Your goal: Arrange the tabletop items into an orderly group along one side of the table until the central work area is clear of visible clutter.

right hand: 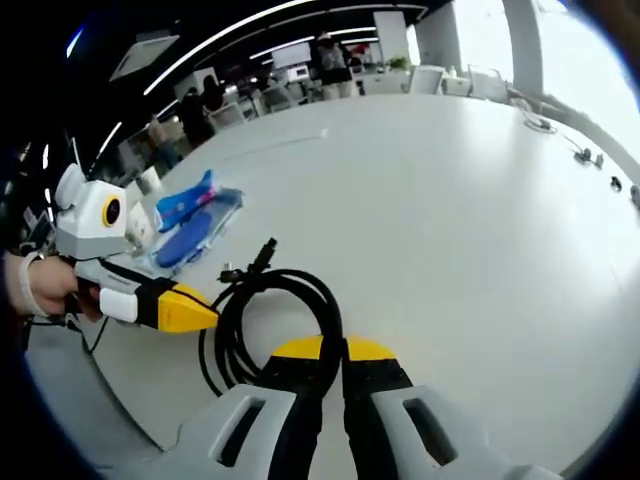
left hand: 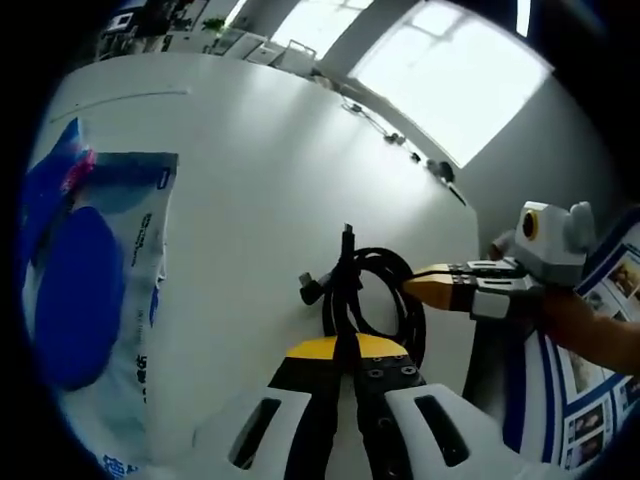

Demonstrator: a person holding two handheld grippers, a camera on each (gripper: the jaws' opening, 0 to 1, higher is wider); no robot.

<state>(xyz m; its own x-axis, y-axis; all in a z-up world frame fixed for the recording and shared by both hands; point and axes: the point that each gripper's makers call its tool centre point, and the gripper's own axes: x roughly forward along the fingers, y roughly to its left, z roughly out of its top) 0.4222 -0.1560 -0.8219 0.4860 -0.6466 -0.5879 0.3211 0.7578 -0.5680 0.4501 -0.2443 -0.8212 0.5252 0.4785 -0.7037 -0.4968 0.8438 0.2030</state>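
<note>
My left tool (left hand: 348, 352) and right tool (right hand: 343, 352) both pinch the black cable (left hand: 372, 290), low in each frame, keeping its loops together for tidying.

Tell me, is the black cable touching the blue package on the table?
Apart. In the right gripper view, bare white table lies between the coiled black cable and the blue package. The left gripper view shows the same gap.
</note>
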